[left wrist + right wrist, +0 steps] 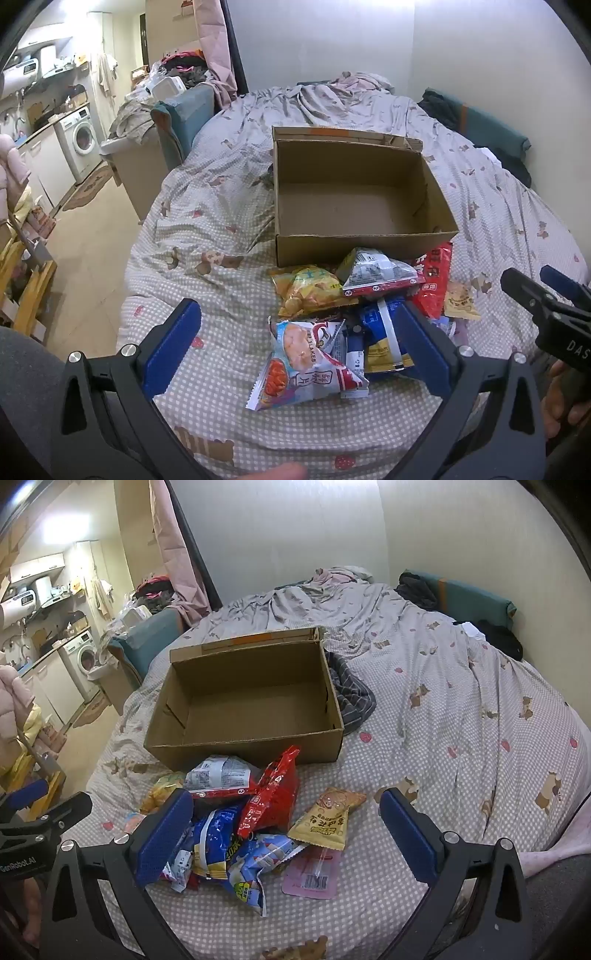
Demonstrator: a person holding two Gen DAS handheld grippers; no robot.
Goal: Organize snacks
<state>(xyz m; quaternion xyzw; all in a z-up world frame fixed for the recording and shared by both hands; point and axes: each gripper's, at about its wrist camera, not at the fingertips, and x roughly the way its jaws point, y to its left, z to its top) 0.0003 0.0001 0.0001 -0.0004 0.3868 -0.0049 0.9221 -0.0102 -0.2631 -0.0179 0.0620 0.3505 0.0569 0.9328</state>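
Bed [229, 206] carries an empty box [354, 206] with the snack pile [354, 314] heaped against its near wall, toward the bed's near edge. Both grippers hover over the pile, spread wide, holding nothing. Left gripper [295, 354] frames the flakes bag [303, 365], long axis front-to-back; right gripper [288, 834] frames the tan packet [328, 816].

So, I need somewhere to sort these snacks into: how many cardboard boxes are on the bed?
1. The cardboard box sits open on the bed, just behind the snack pile. No other box shows, though the rumpled bedding could hide one.
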